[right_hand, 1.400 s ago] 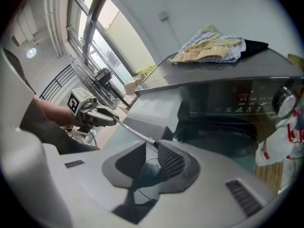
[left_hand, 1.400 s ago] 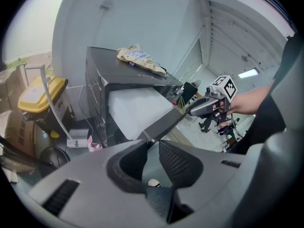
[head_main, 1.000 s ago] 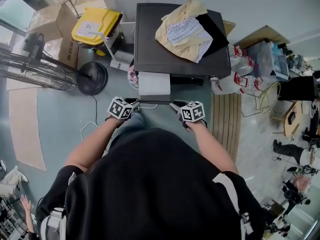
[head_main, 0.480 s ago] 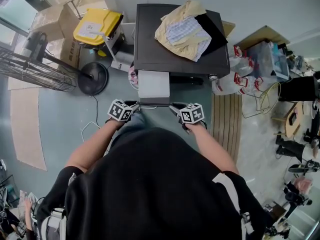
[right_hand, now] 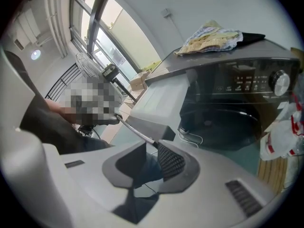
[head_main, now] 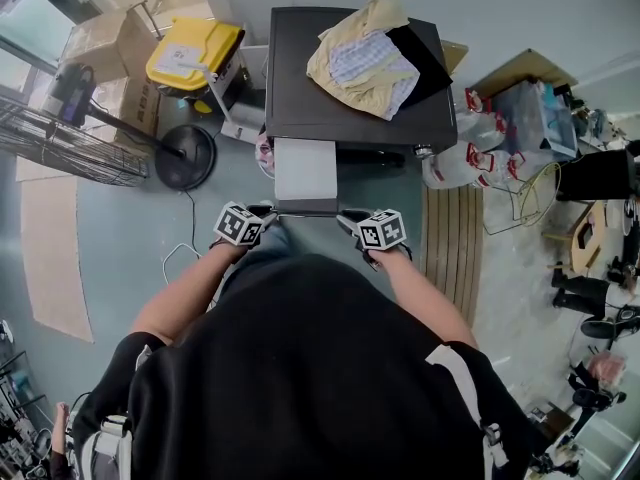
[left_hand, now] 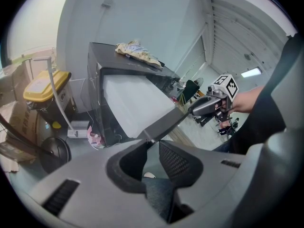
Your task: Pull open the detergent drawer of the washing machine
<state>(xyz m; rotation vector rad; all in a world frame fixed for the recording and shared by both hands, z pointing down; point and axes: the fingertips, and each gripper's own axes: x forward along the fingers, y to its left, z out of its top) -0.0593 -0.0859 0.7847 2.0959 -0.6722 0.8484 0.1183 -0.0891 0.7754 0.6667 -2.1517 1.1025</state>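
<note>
The dark washing machine (head_main: 300, 88) stands ahead with a heap of clothes (head_main: 365, 58) on its lid. Its pale grey detergent drawer (head_main: 305, 173) sticks well out of the front toward me. My left gripper (head_main: 268, 211) is shut on the left end of the drawer's dark front panel, and my right gripper (head_main: 346, 217) is shut on the right end. In the left gripper view the panel's corner sits between the fingertips of the left gripper (left_hand: 151, 144), with the drawer (left_hand: 137, 103) beyond. The right gripper (right_hand: 153, 148) pinches the panel's other edge below the drawer (right_hand: 161, 103).
A yellow bin (head_main: 190, 53), cardboard boxes (head_main: 100, 38) and a floor fan (head_main: 185, 153) stand left of the machine. Plastic bags (head_main: 470, 158) and a slatted wooden mat (head_main: 450, 238) lie to its right. A white cable (head_main: 185, 248) trails on the floor by my left arm.
Both grippers have drawn back toward me, still on the front panel, and the drawer has slid further out of the machine.
</note>
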